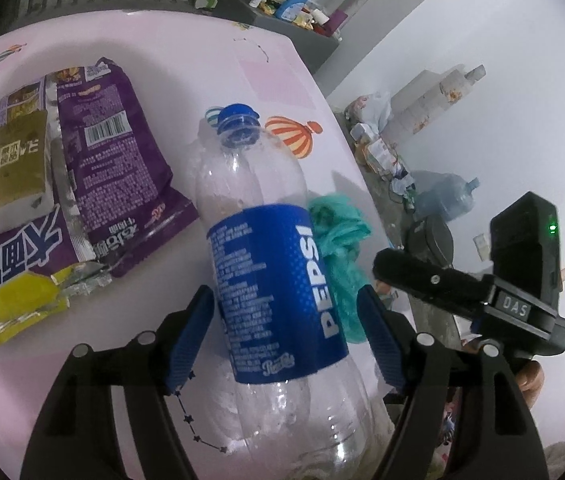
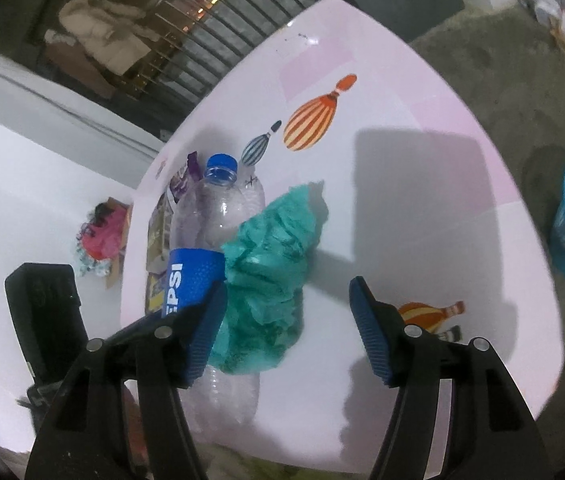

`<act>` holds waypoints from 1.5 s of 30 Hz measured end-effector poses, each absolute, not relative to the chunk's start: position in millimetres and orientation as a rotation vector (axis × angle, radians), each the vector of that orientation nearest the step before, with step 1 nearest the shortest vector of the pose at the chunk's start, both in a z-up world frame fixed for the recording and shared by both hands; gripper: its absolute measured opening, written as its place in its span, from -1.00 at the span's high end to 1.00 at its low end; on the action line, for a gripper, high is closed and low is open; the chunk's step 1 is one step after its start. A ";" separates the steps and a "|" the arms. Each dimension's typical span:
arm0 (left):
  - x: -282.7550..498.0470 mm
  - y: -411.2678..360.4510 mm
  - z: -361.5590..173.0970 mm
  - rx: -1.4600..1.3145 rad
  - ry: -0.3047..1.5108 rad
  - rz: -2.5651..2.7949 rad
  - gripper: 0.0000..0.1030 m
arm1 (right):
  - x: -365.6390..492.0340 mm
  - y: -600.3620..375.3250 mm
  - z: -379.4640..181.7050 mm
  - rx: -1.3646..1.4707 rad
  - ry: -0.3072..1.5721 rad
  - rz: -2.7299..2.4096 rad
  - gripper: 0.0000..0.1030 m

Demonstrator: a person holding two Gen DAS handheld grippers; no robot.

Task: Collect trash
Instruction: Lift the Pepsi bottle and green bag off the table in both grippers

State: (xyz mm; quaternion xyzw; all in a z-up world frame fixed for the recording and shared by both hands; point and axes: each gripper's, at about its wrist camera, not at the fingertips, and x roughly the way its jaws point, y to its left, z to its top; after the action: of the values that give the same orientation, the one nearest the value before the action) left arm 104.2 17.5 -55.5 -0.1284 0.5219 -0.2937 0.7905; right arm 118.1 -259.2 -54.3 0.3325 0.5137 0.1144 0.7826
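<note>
Left wrist view: one empty bottle (image 1: 266, 272) labelled "PEPSI" lies between the left gripper (image 1: 286, 336)'s spread, non-gripping fingers. Left of the bottle lie two snack wrappers (image 1: 82, 184); the right gripper (image 2: 286, 332) gapes over one teal wad (image 2: 270, 276).

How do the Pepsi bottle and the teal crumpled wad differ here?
The Pepsi bottle is clear, rigid plastic with a blue label and cap; the teal wad is opaque, soft and crumpled. The bottle sits between the left gripper's fingers, the wad between the right gripper's. Both lie on the pink table.
</note>
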 end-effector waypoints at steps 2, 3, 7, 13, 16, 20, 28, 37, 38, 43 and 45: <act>104.5 17.3 -55.6 -0.280 1.123 -0.631 -0.39 | 119.8 -259.0 -59.1 0.754 1.119 0.262 -0.18; 105.4 16.7 -55.8 -0.277 1.123 -0.633 -0.38 | 119.8 -259.1 -59.8 0.765 1.121 0.267 -0.18; 104.5 15.3 -59.6 -0.267 1.137 -0.625 -0.29 | 122.3 -258.5 -61.1 0.805 1.124 0.292 -0.18; 104.7 12.2 -61.6 -0.273 1.146 -0.625 -0.24 | 126.7 -255.6 -69.1 0.834 1.152 0.302 -0.17; 103.8 10.1 -61.0 -0.260 1.139 -0.621 -0.24 | 127.3 -254.1 -70.8 0.842 1.149 0.308 -0.12; 100.7 4.3 -59.7 -0.228 1.125 -0.617 -0.23 | 127.2 -253.9 -71.6 0.837 1.158 0.298 0.03; 92.6 1.4 -54.9 -0.189 1.089 -0.599 -0.21 | 121.5 -258.5 -69.9 0.822 1.150 0.290 0.16; 86.4 6.0 -43.0 -0.163 1.032 -0.588 -0.18 | 116.1 -260.2 -60.5 0.817 1.119 0.284 0.17; 85.8 6.4 -42.3 -0.161 1.027 -0.586 -0.18 | 115.4 -260.5 -59.5 0.817 1.116 0.283 0.18; 83.1 7.4 -37.4 -0.150 1.004 -0.583 -0.17 | 112.3 -260.3 -56.1 0.816 1.105 0.288 0.18; 81.9 7.9 -35.8 -0.144 0.993 -0.581 -0.17 | 111.7 -260.5 -55.0 0.812 1.101 0.291 0.18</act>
State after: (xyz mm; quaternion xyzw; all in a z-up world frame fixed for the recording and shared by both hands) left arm 81.9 7.9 -35.8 -0.0682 0.4691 -0.2745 0.8366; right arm 111.7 -260.5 -55.0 0.3738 0.5068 0.1341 0.7651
